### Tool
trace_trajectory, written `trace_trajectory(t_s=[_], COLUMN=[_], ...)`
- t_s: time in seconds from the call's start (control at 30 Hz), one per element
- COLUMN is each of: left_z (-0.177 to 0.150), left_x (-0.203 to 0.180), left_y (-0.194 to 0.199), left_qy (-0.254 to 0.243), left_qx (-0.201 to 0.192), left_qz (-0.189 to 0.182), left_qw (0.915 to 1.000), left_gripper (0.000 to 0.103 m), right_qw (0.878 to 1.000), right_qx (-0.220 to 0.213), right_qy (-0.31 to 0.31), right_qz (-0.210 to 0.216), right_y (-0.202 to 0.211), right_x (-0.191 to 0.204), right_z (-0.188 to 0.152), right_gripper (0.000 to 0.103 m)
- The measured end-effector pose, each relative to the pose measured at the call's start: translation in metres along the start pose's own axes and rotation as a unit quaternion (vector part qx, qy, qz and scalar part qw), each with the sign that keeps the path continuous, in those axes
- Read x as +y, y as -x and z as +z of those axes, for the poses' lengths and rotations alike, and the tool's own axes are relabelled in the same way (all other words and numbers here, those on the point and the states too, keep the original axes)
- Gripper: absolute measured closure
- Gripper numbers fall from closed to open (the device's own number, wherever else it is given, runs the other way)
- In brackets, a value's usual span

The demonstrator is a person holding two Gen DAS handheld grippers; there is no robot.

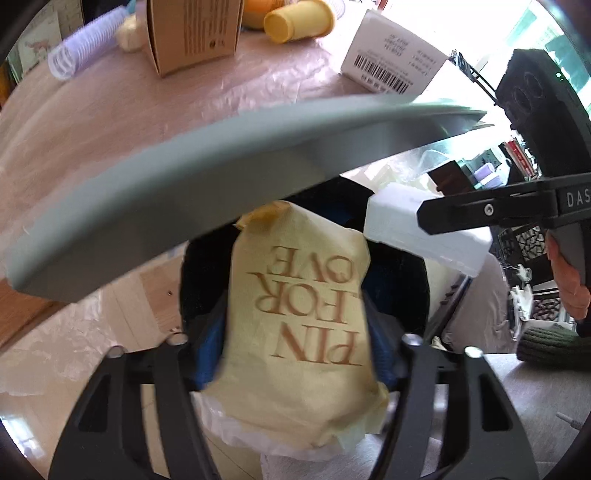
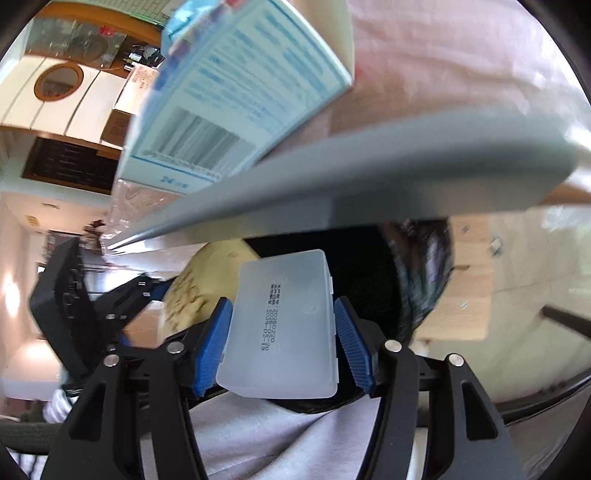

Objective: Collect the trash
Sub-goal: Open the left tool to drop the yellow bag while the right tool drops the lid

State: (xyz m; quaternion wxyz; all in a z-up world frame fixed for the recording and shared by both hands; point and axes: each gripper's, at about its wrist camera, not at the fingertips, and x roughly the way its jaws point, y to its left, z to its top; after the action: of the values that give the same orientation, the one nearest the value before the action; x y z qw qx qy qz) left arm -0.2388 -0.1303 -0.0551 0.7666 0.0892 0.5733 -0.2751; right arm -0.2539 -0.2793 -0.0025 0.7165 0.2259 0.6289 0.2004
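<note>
A crumpled yellow paper wrapper with brown lettering sits between the blue pads of my left gripper. The jaws stand open around it and the pads do not press it. Below it gapes the dark mouth of a black trash bag, just under the grey table edge. My right gripper is open too. A frosted white plastic case lies between its blue pads with a thin gap on each side, over the same black bag. The case and wrapper also show in the opposite views.
On the pink plastic-covered tabletop stand a brown carton, a tipped yellow cup, a white barcoded box and a lilac coil. A pale blue box sits near the edge. A hand holds the right tool.
</note>
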Motion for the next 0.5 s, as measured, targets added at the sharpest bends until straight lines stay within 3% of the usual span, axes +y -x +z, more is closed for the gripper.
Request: trace_trajectory(t_s=[0.03,0.07,0.13,0.27,0.4,0.5], left_z=[0.0,0.0,0.001,-0.001,-0.006,-0.006], left_x=[0.0,0.002,0.006,0.016,0.018,0.015], left_y=[0.002,0.004,0.006,0.019,0.047,0.071], left_qy=[0.0,0.003,0.014,0.033,0.034,0.03], left_qx=[-0.004,-0.006,-0.004,-0.01,-0.034,-0.057], left_qz=[0.003,0.002,-0.004,-0.016,-0.029,-0.035], left_qw=[1.0,1.0,0.9999,0.9993,0.9984,0.9973], left_gripper=[0.023,0.022,0.022,0.022,0.022,0.022], right_qw=[1.0,0.999,0.999,0.992,0.975,0.953], right_qx=[-0.011,-0.021,-0.03,-0.056,-0.101,-0.149], right_qy=[0.009,0.016,0.033,0.091,0.149,0.197], right_qz=[-0.011,-0.017,-0.021,-0.074,-0.133,-0.175], right_y=[0.004,0.008,0.016,0.034,0.055,0.073], right_x=[0.002,0.004,0.008,0.024,0.044,0.059], right_z=[0.0,-0.001,-0.002,-0.01,-0.021,-0.026], right_gripper=[0.017,0.013,0.013,0.013,0.009,0.005])
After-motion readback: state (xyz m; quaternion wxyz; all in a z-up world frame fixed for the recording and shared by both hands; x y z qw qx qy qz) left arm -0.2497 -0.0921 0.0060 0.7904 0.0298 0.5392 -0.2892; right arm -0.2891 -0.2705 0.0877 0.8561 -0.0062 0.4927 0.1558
